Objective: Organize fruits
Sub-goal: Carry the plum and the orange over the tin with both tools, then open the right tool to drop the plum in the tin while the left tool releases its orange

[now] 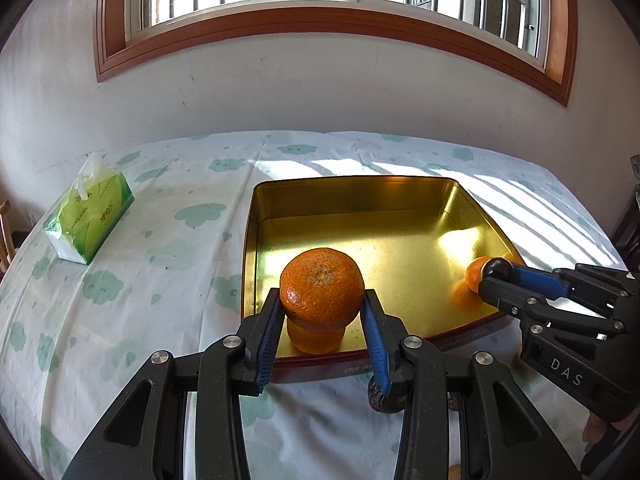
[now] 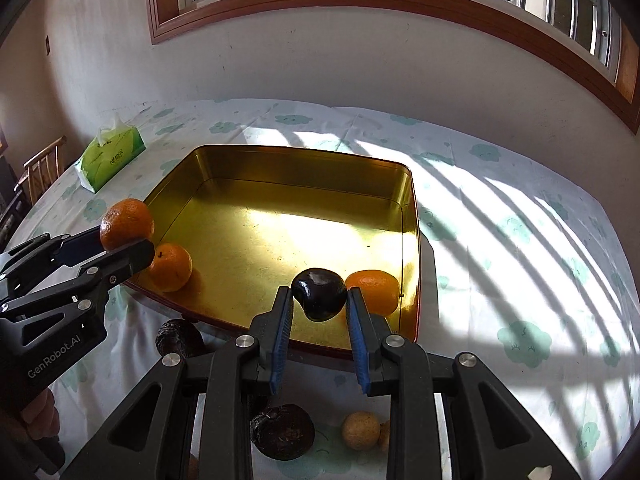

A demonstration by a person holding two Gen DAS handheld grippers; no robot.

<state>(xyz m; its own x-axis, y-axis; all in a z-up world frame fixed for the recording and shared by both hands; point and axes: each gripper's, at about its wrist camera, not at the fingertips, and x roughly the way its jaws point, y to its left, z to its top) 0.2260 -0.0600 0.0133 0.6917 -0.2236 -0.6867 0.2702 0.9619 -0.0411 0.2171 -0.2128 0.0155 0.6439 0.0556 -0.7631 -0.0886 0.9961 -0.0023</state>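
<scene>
Over the tin's [image 2: 408, 208] near edge, left gripper [image 1: 322, 312] clamps a mandarin [image 1: 322, 284], right gripper [image 2: 319, 304] a plum [image 2: 319, 294]

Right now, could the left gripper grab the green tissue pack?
Probably not yet. The left gripper is shut on an orange over the gold tray, so its jaws are full. The tissue pack sits off to its left with bare cloth between.
</scene>
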